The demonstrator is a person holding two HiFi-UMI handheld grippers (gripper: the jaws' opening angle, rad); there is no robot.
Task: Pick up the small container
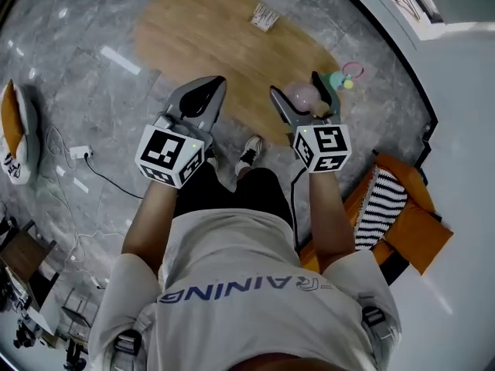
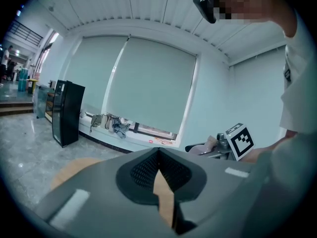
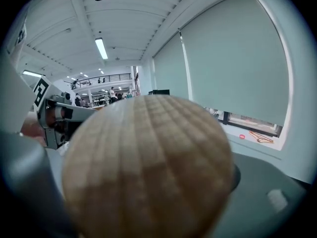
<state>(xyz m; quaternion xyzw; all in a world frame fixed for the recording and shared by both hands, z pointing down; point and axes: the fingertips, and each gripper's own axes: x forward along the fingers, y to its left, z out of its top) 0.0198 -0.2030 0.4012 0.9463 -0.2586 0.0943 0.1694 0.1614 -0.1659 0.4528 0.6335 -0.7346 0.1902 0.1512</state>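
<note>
The small container is a round, ribbed, pinkish-beige shell-like pot. My right gripper is shut on it and holds it high above the floor. In the right gripper view the container fills most of the picture and hides the jaws' tips. My left gripper hangs beside it at about the same height, jaws shut with nothing between them. In the left gripper view its black ridged pads meet at the tip, and the right gripper's marker cube shows off to the right.
Below lies an oval wooden floor panel with a small white tag on it. A green and pink toy sits at its right edge. An orange cushion with striped cloth lies right of the person. A black cabinet stands by the window wall.
</note>
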